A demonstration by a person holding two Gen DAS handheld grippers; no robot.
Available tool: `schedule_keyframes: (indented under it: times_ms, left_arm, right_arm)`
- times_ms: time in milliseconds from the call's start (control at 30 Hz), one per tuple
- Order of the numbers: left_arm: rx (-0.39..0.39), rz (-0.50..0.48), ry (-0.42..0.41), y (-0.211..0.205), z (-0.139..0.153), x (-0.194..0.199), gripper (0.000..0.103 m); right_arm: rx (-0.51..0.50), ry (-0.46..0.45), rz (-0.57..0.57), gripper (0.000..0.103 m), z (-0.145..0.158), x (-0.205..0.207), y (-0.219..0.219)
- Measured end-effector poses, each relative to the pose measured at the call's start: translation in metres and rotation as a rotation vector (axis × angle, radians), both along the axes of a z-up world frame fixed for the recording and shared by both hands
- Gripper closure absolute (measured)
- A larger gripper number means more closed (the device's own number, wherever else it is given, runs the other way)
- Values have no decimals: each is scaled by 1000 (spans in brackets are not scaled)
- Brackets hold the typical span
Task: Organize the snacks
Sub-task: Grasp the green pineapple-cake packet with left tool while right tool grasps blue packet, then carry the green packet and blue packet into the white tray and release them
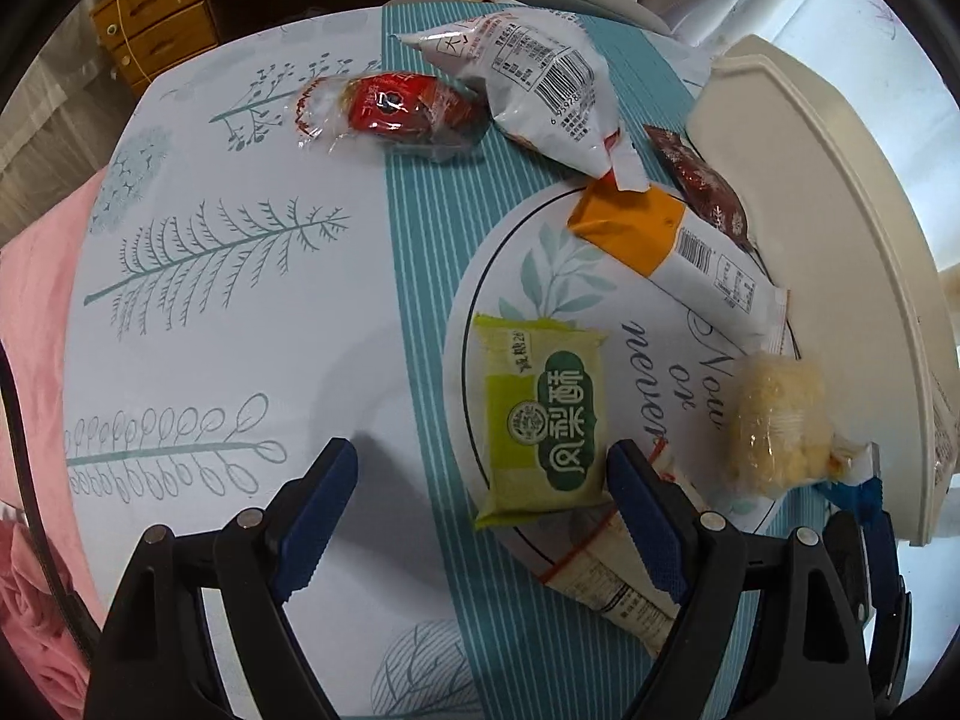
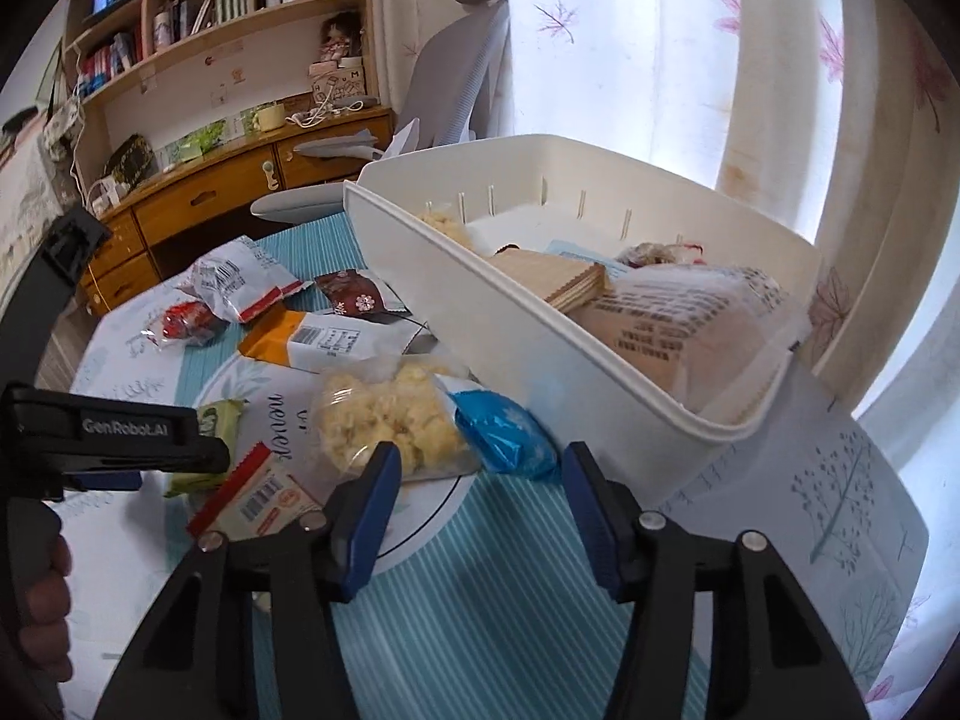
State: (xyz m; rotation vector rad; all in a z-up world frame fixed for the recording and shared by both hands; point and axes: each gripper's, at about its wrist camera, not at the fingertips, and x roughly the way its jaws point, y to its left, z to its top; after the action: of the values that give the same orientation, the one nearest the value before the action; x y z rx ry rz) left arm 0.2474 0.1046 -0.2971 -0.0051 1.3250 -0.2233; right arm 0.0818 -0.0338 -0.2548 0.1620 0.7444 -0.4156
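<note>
My left gripper points down at the table, open. A green snack pack lies flat just ahead of its tips, close to the right finger and apart from both pads. My right gripper is open too. A blue packet lies right in front of its tips, beside a clear bag of yellow puffs. The white basket stands at the right and holds wafers and a large printed packet. The left gripper's body shows at the left, over the green pack.
More snacks lie on the patterned tablecloth: a red pack, a white barcode bag, an orange-white packet, a dark red packet and a long red-edged packet. A grey chair, a wooden desk and curtains stand behind.
</note>
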Motion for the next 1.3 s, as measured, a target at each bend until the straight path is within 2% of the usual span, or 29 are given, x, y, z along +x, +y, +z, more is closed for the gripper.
schedule_keyframes:
  times_ms: [67,167,267,300,333,400,433,600,733,1033,1300]
  left_arm:
    - [12,-16,-9,-3,-1,0,21]
    - [24,-39,-28,-7,-1,-4,31]
    - [37,-52,-46,-16,2,-4,52]
    - [39,-53,-49,-16,3,-5,62]
    - [40,-52,-48,-16,3,-5,67]
    - [32,-57,-38,-13,5,-4,67]
    - [22,-58,-27,-13,6,-3,67]
    - [-7,-32,26,1,10,-6,67]
    - [-23,-20,61,12,21,-16,67]
    - [-55,-23,69,26,68,-47,67]
    - [-124,11,40,44,103,-80,67]
  right_arm:
    - [-21,10,-3,54,-4,3,1]
    - [-35,26,-16,57,-8,6,-1]
    - [-53,24,-27,58,-8,8,-3]
    - [-59,20,-31,58,-7,8,-3]
    - [-67,14,-34,60,-6,9,-5]
    - [-62,8,-24,65,-4,11,-5]
    - [-67,10,-22,74,-3,12,-5]
    - [-50,36,0,84,2,19,-6]
    - [10,75,13,86,5,15,-6]
    - [172,134,87,86,27,-9,9]
    - [189,106,253,86,70,-31,27]
